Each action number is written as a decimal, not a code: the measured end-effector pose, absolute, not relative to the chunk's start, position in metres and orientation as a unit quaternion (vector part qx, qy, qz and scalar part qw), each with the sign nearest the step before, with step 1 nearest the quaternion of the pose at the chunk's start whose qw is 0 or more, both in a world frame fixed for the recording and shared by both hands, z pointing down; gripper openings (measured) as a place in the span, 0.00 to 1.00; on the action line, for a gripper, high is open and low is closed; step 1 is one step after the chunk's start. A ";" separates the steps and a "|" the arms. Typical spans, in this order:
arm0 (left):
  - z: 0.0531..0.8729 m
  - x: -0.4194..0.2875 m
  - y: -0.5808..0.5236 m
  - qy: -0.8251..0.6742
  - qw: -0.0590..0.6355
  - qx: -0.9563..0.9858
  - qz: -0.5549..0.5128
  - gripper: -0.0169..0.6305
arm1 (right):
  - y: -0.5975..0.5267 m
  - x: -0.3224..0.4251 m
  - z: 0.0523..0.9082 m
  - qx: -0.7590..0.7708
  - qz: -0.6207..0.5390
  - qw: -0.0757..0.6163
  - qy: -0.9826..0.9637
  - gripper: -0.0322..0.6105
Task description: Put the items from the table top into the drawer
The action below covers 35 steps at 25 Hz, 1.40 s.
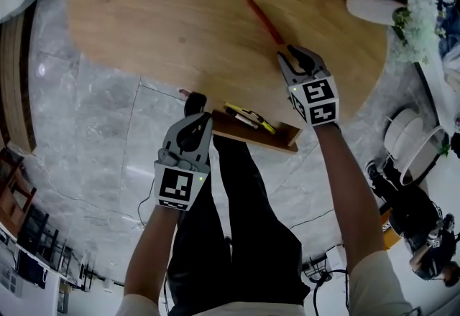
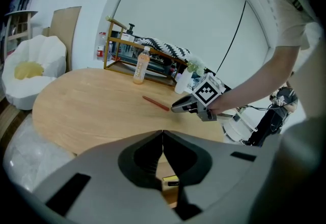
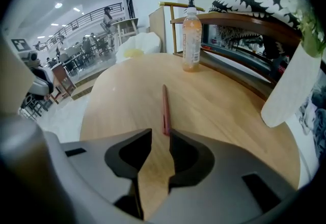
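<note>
Just left of the open wooden drawer point(image 1: 251, 136), above the grey marble floor point(image 1: 93, 128): the left gripper point(image 1: 194, 100), tips pressed together with nothing pinched, nose near the drawer's left end at the edge of the round wooden table point(image 1: 158, 13). Inside the drawer, pulled out from under the table's near edge: yellow and black pens point(image 1: 248, 118), lying along its length, glimpsed also below the closed tips in the left gripper view. Up and right of the drawer, over the table top: the right gripper point(image 1: 287, 56), jaws spread a little and empty. Just beyond those tips, in line with the gap: the near end of the red pen point(image 3: 165, 111), flat on the wood, outside the drawer and well beyond its back edge. Past the pen's far end: an upright bottle of orange drink point(image 3: 191, 39) beside a wooden rack point(image 3: 239, 19). Farthest right of the drawer, at the table's rim: a white vase point(image 1: 374, 8) with greenery.
</note>
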<state>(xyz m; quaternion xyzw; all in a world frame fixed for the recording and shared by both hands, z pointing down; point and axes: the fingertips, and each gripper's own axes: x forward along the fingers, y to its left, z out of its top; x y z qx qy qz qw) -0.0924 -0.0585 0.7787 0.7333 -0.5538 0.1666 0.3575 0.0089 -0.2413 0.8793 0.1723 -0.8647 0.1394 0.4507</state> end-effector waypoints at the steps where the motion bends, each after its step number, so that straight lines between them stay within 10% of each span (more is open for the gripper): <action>1: 0.779 -0.094 -0.057 -0.555 0.358 0.732 0.166 0.06 | -0.244 0.007 0.882 0.170 0.137 0.454 -0.864 0.25; 35: 0.790 -0.098 -0.026 -0.548 0.379 0.726 0.170 0.06 | -0.197 0.004 0.880 0.166 0.179 0.437 -0.866 0.16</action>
